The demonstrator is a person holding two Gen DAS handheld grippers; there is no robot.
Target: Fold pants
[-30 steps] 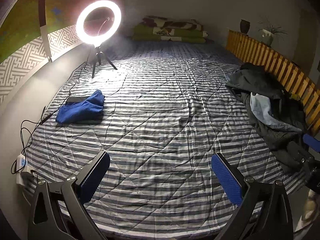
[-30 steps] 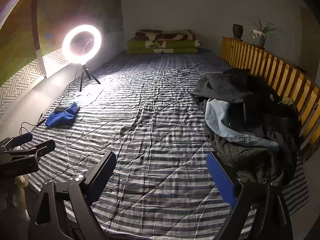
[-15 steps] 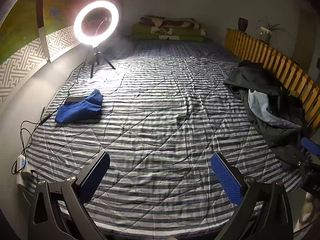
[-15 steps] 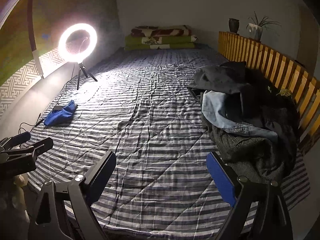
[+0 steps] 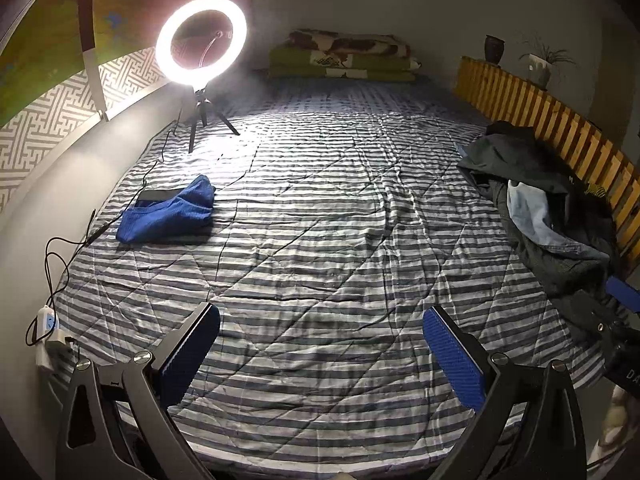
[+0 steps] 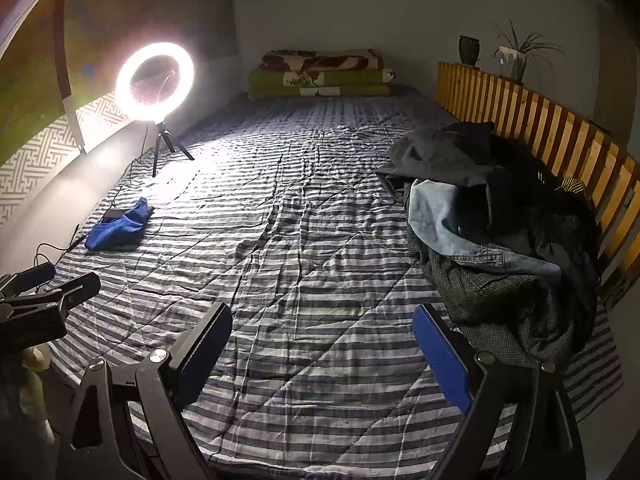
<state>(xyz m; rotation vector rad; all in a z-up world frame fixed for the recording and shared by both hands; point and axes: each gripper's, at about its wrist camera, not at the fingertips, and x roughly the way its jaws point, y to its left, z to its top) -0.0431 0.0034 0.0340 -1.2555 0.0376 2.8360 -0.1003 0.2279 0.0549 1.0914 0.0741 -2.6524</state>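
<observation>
Nearest the viewer, 2 handheld grippers hover side by side above the near edge of a bed. The left gripper (image 5: 320, 334) has its blue-padded jaws spread wide with nothing between them. The right gripper (image 6: 322, 328) is the same, jaws wide apart and empty.

Under both lies a grey and white striped quilt (image 5: 320, 240), rumpled but bare across its middle.

Just beyond the right gripper, on the right side of the bed, is a heap of clothes (image 6: 500, 240). On top lies a pair of light blue jeans (image 6: 448, 220), draped over a dark checked garment and partly under dark grey clothing. These jeans look like the pants to fold, though other pants may be buried in the heap.

On the left side, farther off, lies a folded blue garment (image 5: 168, 212).

Beyond it a lit ring light (image 5: 200, 42) stands on a small tripod. At the far end, folded blankets (image 6: 320, 74) are stacked against the wall, and a wooden slatted rail (image 6: 540, 132) runs along the right.

The step in hand appears to be fetching a garment; no folding has begun. The next move likely calls for the right gripper to reach into the heap, close on the jeans and drag them onto the bare quilt.
</observation>
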